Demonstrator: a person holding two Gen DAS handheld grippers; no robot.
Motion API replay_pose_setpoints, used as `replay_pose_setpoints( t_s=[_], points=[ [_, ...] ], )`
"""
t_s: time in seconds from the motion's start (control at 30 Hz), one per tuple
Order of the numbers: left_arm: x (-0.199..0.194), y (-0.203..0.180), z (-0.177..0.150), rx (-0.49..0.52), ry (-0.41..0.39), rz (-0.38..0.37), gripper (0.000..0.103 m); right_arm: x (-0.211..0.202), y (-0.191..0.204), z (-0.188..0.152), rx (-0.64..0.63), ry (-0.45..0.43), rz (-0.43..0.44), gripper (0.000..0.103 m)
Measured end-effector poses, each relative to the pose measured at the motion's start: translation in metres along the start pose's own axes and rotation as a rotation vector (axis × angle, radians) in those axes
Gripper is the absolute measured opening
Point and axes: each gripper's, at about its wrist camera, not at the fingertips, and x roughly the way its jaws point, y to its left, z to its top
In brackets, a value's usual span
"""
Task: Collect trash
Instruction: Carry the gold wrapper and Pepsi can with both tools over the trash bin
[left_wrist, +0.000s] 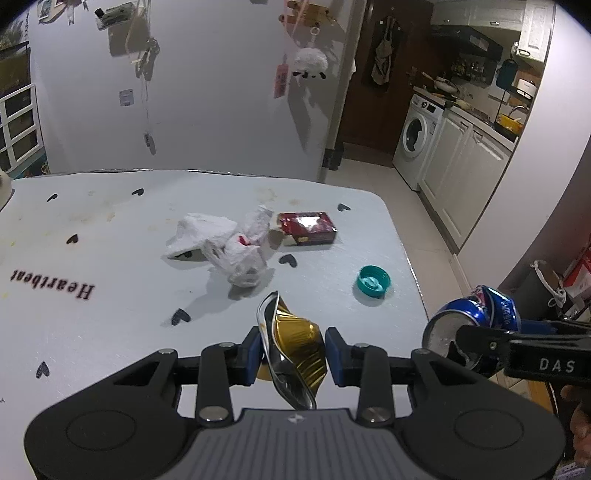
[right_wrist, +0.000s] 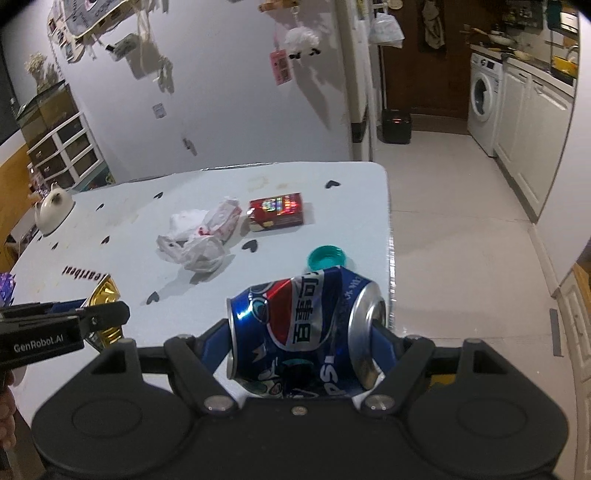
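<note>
My left gripper (left_wrist: 293, 354) is shut on a crushed gold foil cup (left_wrist: 295, 345), held above the near part of the table. My right gripper (right_wrist: 306, 339) is shut on a dented blue Pepsi can (right_wrist: 306, 332) lying sideways between its pads. The same can (left_wrist: 476, 325) shows at the right in the left wrist view, and the gold cup (right_wrist: 105, 295) at the left in the right wrist view. On the table lie crumpled white plastic and tissue (left_wrist: 225, 243), a red carton (left_wrist: 308, 229) and a teal bottle cap (left_wrist: 373, 281).
The pale blue table (left_wrist: 92, 332) carries heart marks and the word Heartbeat. A white pot (right_wrist: 53, 210) stands at its far left. Beyond the right edge are a tiled floor (right_wrist: 461, 229), a washing machine (right_wrist: 484, 92) and a dark bin (left_wrist: 543, 291).
</note>
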Motion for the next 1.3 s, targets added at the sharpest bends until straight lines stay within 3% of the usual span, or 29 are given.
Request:
replay_pose_setpoints(
  t_s=[0.4, 0.93, 1.13, 1.3],
  points=[
    [0.009, -0.082, -0.003, 0.029, 0.012, -0.027, 0.037, -0.031, -0.071, -0.009, 0.039, -0.014, -0.034, 0.078],
    [0.049, -0.216, -0.021, 0.066, 0.069, -0.077, 0.037, -0.054, -0.215, -0.027, 0.095, 0.018, -0.098, 0.078],
    [0.075, -0.255, -0.03, 0.096, 0.123, -0.114, 0.037, -0.055, -0.261, -0.035, 0.132, 0.037, -0.126, 0.078],
    [0.111, -0.281, -0.041, 0.097, 0.223, -0.177, 0.037, -0.048, -0.294, -0.048, 0.176, 0.072, -0.148, 0.078]
  ],
)
